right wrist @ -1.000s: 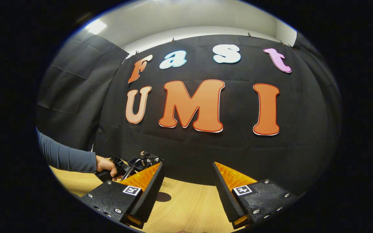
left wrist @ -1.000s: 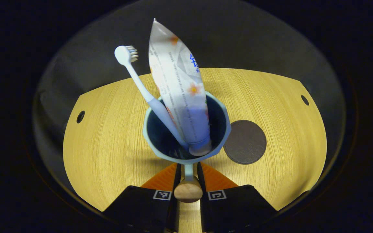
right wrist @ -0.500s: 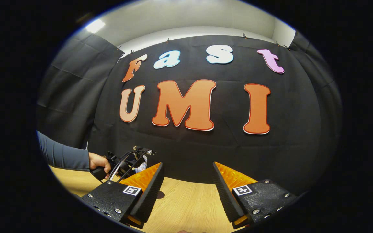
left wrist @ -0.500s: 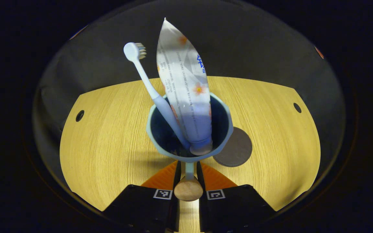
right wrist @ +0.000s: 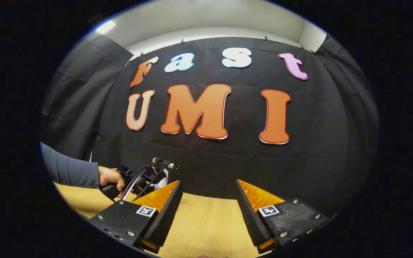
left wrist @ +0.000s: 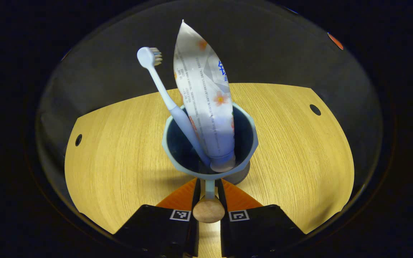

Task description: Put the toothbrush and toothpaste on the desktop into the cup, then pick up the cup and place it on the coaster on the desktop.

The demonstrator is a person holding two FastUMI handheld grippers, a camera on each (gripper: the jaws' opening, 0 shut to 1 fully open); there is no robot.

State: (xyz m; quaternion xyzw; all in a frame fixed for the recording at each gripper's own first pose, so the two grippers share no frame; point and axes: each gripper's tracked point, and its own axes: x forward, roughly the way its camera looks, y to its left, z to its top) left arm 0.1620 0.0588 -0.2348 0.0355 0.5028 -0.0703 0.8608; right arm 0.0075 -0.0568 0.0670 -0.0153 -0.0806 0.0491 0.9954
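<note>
In the left gripper view, my left gripper point(left wrist: 209, 184) is shut on the handle of a pale blue cup point(left wrist: 249, 143), which ends in a wooden knob point(left wrist: 208, 212). A light blue toothbrush point(left wrist: 163, 93) and a white flowered toothpaste tube point(left wrist: 206, 96) stand leaning inside the cup. Just a sliver of the dark round coaster point(left wrist: 241, 176) peeks out under the cup's near right side. I cannot tell whether the cup touches it. In the right gripper view, my right gripper point(right wrist: 208, 211) is open above the table with nothing between its fingers.
The wooden table point(left wrist: 120, 154) has small dark holes near its far corners point(left wrist: 314, 109). In the right gripper view, a hand in a grey-blue sleeve point(right wrist: 72, 171) holds the other gripper point(right wrist: 145, 177) at the left, before the black cloth wall.
The cup has travelled to the right with my left gripper until it stands over the coaster, which is now almost hidden. The right gripper has stayed open, its view shifting slightly.
</note>
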